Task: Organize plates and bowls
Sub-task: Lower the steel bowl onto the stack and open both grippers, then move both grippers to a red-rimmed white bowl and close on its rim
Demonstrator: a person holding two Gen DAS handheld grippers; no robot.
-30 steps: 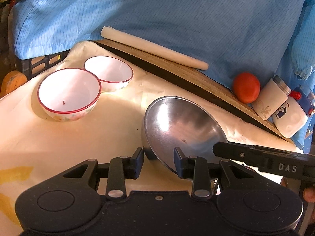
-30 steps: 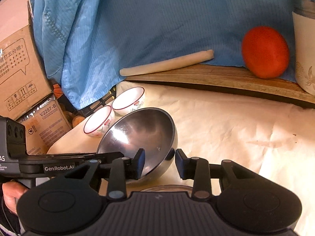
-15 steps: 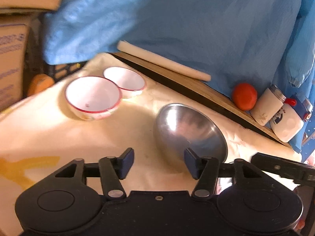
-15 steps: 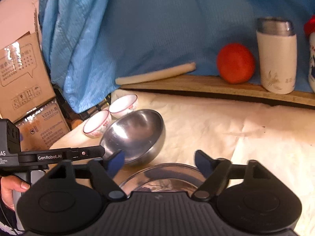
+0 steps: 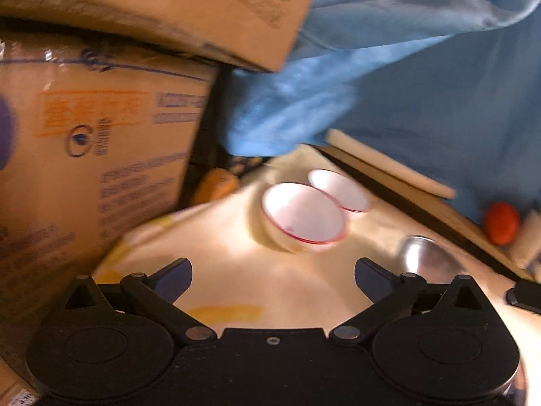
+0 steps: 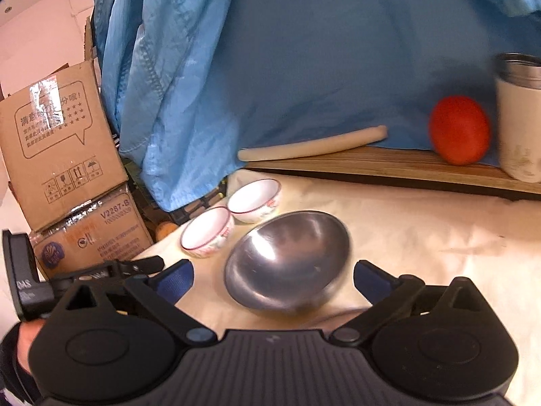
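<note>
A steel bowl (image 6: 287,257) rests tilted on the cream cloth (image 6: 422,237). My right gripper (image 6: 274,277) hangs just in front of it, its jaws opening wide and the pads clear of the bowl. Two white red-rimmed bowls (image 6: 208,231) (image 6: 255,198) sit side by side to its far left. In the left wrist view, blurred by motion, my left gripper (image 5: 273,275) faces those white bowls (image 5: 306,213) (image 5: 338,189), jaws opening with nothing between them. The steel bowl (image 5: 426,257) lies to its right. The left gripper (image 6: 148,265) also shows at the right view's left edge.
Stacked cardboard boxes (image 5: 84,155) stand close on the left, beyond the table edge. Blue cloth (image 6: 304,67) hangs behind. A wooden board (image 6: 405,165) at the back carries a pale rolling pin (image 6: 311,143), a tomato (image 6: 460,130) and a white tumbler (image 6: 520,125). A hand (image 6: 23,345) holds the left gripper.
Both grippers have opened and let go of the steel bowl, which now rests on the cloth. The left gripper has swung left toward the boxes and white bowls; the right has drawn back and up.
</note>
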